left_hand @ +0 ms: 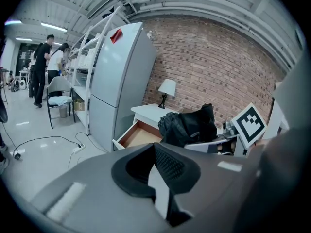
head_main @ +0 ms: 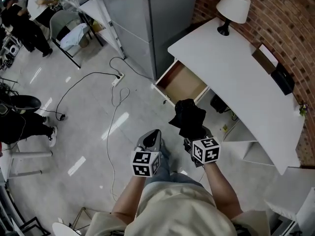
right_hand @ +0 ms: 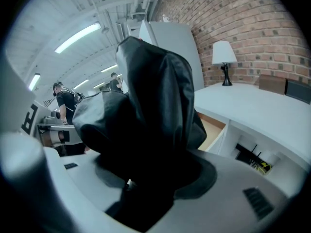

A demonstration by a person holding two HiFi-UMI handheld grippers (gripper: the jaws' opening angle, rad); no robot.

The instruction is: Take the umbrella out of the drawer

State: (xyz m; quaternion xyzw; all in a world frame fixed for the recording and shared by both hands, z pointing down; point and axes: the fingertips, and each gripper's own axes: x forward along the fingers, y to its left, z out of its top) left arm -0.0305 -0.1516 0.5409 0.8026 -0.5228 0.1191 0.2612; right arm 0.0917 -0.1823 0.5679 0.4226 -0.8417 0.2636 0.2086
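The black folded umbrella [head_main: 188, 117] hangs in the air in front of the open drawer [head_main: 183, 82], clear of it. My right gripper [head_main: 193, 140] is shut on its lower end. In the right gripper view the umbrella [right_hand: 150, 115] fills the space between the jaws of that gripper [right_hand: 146, 174]. To its left my left gripper [head_main: 151, 137] is shut, with nothing in it; in the left gripper view its jaws [left_hand: 154, 152] meet, with the umbrella [left_hand: 187, 125] and the drawer [left_hand: 138, 136] beyond. The drawer's wooden bottom shows bare.
The drawer belongs to a white desk [head_main: 236, 68] along a brick wall, with a lamp [head_main: 232, 9] on its far end. A grey fridge [head_main: 142, 23] stands beside the desk. A power strip with cables [head_main: 117, 79] lies on the floor. People [head_main: 24, 23] stand far off.
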